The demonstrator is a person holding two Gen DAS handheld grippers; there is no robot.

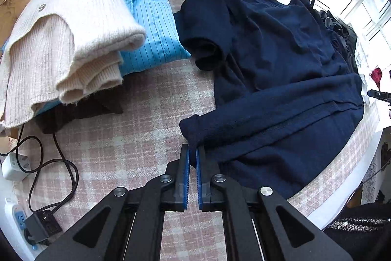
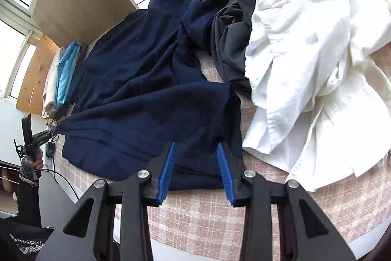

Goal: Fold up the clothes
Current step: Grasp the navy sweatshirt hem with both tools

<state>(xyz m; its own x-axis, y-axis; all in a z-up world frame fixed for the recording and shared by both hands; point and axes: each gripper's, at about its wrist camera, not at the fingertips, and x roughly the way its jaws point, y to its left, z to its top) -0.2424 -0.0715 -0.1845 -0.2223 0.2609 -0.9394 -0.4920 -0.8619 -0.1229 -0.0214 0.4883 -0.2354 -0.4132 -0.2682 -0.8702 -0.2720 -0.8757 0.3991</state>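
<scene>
**Left wrist view: navy top pinched at the cuff**

Left wrist view has the left gripper [image 1: 192, 151] clamped on the sleeve cuff of the navy top [image 1: 276, 45], which lies spread over the checked bench [image 1: 127, 138]. Beside it sits a stack: cream knit [image 1: 66, 36] over a blue shirt [image 1: 151, 23]. Over on the right wrist view, the right gripper [image 2: 196, 151] is spread wide above the top's hem, gripping nothing. A white shirt [image 2: 315, 60] and grey garment [image 2: 232, 36] are heaped just beyond.
</scene>
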